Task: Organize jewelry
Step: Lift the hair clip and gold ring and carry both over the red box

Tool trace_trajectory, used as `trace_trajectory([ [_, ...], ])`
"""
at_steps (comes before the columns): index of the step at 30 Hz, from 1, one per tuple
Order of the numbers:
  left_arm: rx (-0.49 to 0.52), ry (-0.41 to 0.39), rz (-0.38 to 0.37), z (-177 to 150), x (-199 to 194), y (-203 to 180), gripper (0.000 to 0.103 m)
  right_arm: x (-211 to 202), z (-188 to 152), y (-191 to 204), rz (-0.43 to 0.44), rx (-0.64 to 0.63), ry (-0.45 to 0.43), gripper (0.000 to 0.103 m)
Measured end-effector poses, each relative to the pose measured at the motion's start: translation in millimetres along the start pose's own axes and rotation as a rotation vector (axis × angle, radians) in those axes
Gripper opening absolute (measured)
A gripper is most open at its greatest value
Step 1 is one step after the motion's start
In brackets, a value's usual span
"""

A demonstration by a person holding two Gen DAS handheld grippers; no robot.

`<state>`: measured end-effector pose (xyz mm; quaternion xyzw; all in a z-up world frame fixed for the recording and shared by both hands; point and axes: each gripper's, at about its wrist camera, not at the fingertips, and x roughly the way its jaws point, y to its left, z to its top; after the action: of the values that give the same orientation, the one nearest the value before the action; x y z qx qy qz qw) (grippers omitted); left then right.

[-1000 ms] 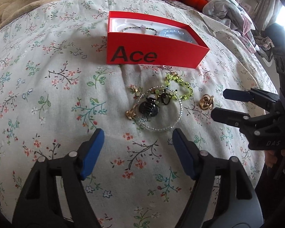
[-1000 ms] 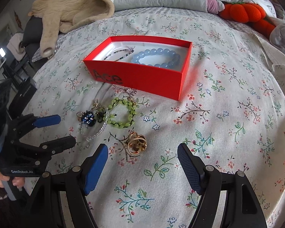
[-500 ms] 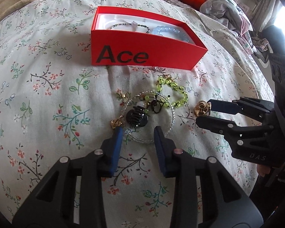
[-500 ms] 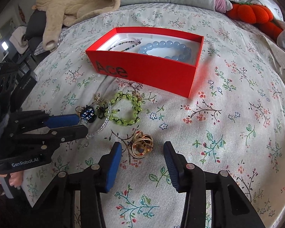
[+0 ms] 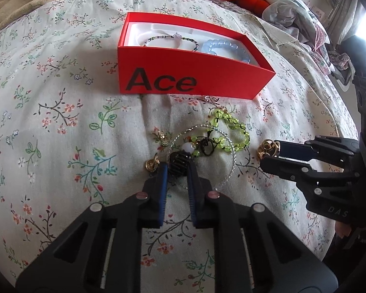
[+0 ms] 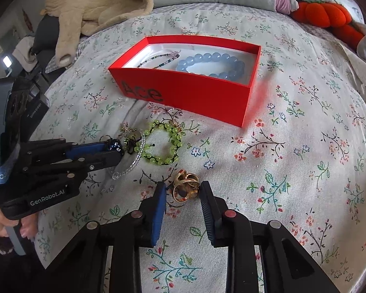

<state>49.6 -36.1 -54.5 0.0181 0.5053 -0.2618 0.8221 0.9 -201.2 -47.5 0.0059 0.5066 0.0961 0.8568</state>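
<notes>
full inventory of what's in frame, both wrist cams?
box: 1, red, "Ace" on its side, on the bedspread
bead bracelet: 1, pale blue, in the box
thin beaded strand: 1, dark, in the box
bead bracelet, green: 1, in front of the box
clear bead loop: 1, beside the green one
hair claw: 1, black, between the left pads
gold piece: 1, between the right pads
plush: 1, orange, far back
left gripper: closing on the claw
right gripper: closing round the gold piece
</notes>
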Motion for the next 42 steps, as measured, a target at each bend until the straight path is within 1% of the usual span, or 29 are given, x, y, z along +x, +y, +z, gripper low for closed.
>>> trace_trajectory([
  [6, 0.002, -0.003, -0.005, 3.2, -6.2, -0.9, 0.017, -8.6, 5.0, -2.6, 0.000, 0.020, -0.025, 0.029],
  [14, -0.022, -0.044, -0.028, 11.9, -27.8, 1.5, 0.017, -21.3, 19.5, -8.9, -0.009, 0.047, -0.071, 0.029],
  [19, -0.065, -0.070, -0.058, 25.3, -36.5, 6.5, 0.017, -27.3, 38.4, -10.7, -0.009, 0.074, -0.110, 0.029],
  [22, -0.072, -0.080, -0.072, 32.7, -39.3, 6.8, 0.017, -30.7, 49.7, -10.9, -0.004, 0.089, -0.137, 0.029],
  [26, -0.080, -0.075, -0.111, 38.3, -42.2, 5.6, 0.017, -31.2, 61.1, -12.3, 0.005, 0.102, -0.155, 0.029],
  [28, -0.088, -0.068, -0.117, 38.0, -42.3, 7.7, 0.017, -29.8, 64.5, -14.5, 0.003, 0.107, -0.156, 0.029],
  [30, -0.097, -0.048, -0.109, 36.0, -39.3, 12.1, 0.017, -27.8, 66.1, -16.6, 0.004, 0.113, -0.151, 0.029],
  [33, -0.135, 0.011, -0.116, 30.0, -31.4, 23.4, 0.017, -24.5, 66.8, -17.4, 0.007, 0.110, -0.138, 0.029],
  [36, -0.137, 0.017, -0.114, 25.7, -33.2, 30.5, 0.017, -20.7, 65.2, -16.0, 0.011, 0.098, -0.119, 0.029],
  [39, -0.168, 0.016, -0.089, 22.4, -36.1, 45.2, 0.017, -17.2, 64.1, -15.0, 0.013, 0.091, -0.107, 0.029],
  [42, -0.233, 0.031, -0.027, 20.1, -36.5, 65.1, 0.020, -15.3, 64.2, -15.4, 0.011, 0.097, -0.102, 0.029],
])
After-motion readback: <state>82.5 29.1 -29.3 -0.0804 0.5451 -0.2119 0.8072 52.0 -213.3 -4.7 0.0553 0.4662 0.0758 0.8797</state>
